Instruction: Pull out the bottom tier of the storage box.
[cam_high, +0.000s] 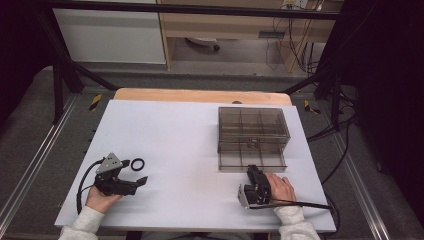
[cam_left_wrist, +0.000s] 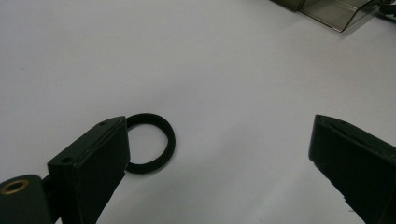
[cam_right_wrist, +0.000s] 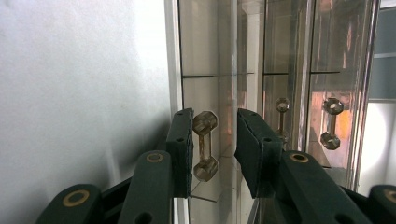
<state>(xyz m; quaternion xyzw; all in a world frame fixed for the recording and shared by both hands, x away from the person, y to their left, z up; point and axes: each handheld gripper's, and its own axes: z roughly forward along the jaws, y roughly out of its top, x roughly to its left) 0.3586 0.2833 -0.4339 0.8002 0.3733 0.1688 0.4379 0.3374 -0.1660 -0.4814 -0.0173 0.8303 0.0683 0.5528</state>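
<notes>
My right claw (cam_right_wrist: 215, 144) sits at the drawer front of the smoky clear box (cam_high: 253, 131) on the table's far right, jaws parted around its dumbbell-shaped handle (cam_right_wrist: 205, 145), one pad touching. My left claw (cam_left_wrist: 219, 158) gapes beside a black ring (cam_left_wrist: 154, 142).

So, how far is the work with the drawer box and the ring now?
Done: the smoky clear plastic drawer box has its lower drawer pulled partly out. In hand: the right gripper straddles the drawer's handle, with a gap on one side. Left: the black rubber ring lies on the white table beside the open left gripper.
</notes>
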